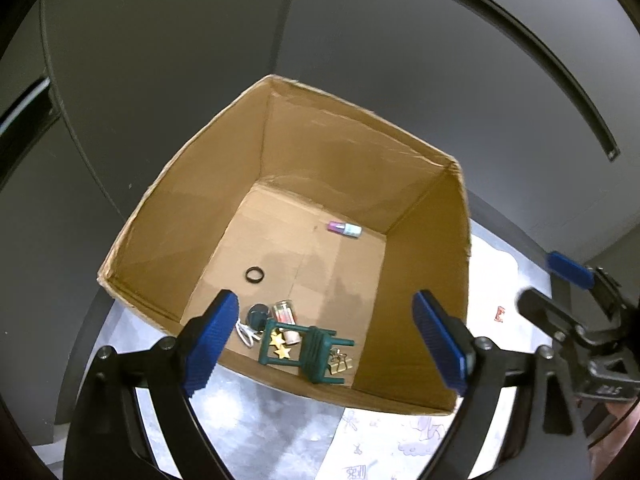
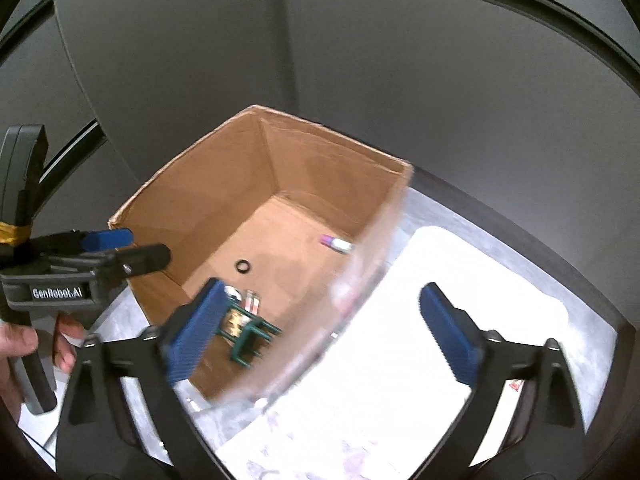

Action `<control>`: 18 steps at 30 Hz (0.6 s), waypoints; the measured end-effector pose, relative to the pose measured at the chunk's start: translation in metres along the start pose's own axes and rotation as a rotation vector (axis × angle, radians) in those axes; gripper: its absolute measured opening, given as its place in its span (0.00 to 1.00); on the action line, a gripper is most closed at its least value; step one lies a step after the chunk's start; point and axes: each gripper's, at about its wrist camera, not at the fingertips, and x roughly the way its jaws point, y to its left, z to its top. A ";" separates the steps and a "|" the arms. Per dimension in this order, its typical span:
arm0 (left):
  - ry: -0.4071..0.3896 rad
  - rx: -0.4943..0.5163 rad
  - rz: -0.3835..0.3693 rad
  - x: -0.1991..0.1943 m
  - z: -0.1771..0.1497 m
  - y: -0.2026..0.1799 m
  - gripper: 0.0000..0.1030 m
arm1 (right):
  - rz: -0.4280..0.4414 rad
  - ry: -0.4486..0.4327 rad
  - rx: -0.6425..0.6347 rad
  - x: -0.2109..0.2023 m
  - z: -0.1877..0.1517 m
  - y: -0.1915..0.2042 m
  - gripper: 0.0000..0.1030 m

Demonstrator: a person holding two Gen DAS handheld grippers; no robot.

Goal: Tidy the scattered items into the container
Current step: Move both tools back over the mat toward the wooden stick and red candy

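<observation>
The cardboard box (image 1: 224, 184) sits open on the table (image 1: 256, 412), and inside it you've got a green toy chair (image 1: 316, 350) on its side by the near wall, a black ring (image 1: 255, 275) mid-floor, a small pink-capped bottle (image 1: 345, 228) farther back. Your left gripper (image 1: 326, 344) hangs wide open and empty over the near edge; your right gripper (image 2: 320, 332) is also spread open, holding nothing.

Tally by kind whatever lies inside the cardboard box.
In the cardboard box, as far as the left wrist view shows:
Green toy chair: 1
Gold stars: 2
Black ring: 1
Pink-capped tube: 1
Clear vial: 1
Dark round item: 1
Gold clip: 1
Total: 8
</observation>
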 end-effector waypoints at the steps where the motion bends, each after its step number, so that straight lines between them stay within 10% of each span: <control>1: -0.001 0.013 -0.003 -0.001 -0.001 -0.007 0.85 | -0.006 -0.002 0.009 -0.006 -0.004 -0.006 1.00; 18: 0.030 0.311 -0.095 0.002 -0.042 -0.168 1.00 | -0.174 0.010 0.274 -0.090 -0.125 -0.140 1.00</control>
